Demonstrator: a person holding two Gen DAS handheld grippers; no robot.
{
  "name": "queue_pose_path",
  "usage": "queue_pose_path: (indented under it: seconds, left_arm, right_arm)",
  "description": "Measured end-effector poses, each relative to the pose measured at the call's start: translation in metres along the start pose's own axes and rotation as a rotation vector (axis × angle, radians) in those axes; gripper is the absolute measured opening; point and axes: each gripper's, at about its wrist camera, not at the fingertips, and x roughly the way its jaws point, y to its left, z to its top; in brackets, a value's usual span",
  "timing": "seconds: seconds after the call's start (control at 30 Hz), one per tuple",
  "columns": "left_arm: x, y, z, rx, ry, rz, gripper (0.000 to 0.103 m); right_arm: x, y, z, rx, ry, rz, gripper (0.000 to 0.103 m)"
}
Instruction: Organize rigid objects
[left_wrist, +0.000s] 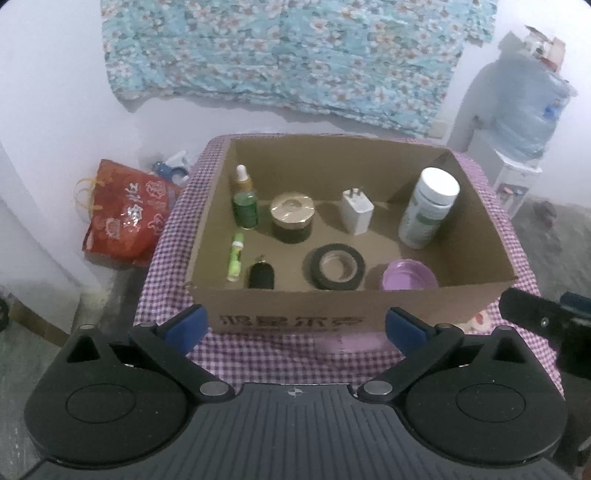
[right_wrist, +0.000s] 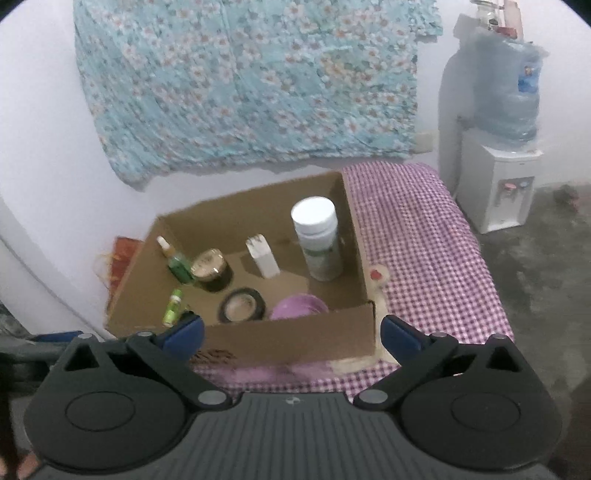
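Both grippers are wide open and hold nothing. Left gripper (left_wrist: 295, 325) hangs just in front of the near wall of the cardboard box (left_wrist: 369, 306), and right gripper (right_wrist: 291, 332) hangs by the box's near right corner.

That box sits on a bench with a purple checked cloth (left_wrist: 295, 354). Looking from the left gripper, a tall white bottle (left_wrist: 428, 206) stands upright at 2 o'clock in the box, leaning a little. At 12 o'clock, a white plug (left_wrist: 356, 212) stands with its prongs up. At 10 o'clock stand a green bottle (left_wrist: 244, 208) and a round jar (left_wrist: 291, 218). A small green tube (left_wrist: 235, 256) lies flat at 8 o'clock, its long side pointing from near to far. Beside it lies a small black thing (left_wrist: 260, 275). A black tape roll (left_wrist: 334, 266) lies flat at 6 o'clock. A purple bowl (left_wrist: 408, 275) sits at 4 o'clock.
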Motion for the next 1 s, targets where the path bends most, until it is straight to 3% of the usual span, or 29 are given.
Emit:
queue_pose_path:
  seconds: [0.2, 1.0]
  left_arm:
    - [-0.001, 0.003, -0.003, 0.015, -0.027, 0.020, 0.103]
    - [0.014, 0.006, 0.001, 0.022, -0.017, 0.029, 0.102]
  right_arm:
    - [0.007, 0.011, -0.005, -0.038, 0.025, -0.049, 0.103]
    - [0.031, 0.025, 0.003, -0.077, 0.066, -0.081, 0.103]
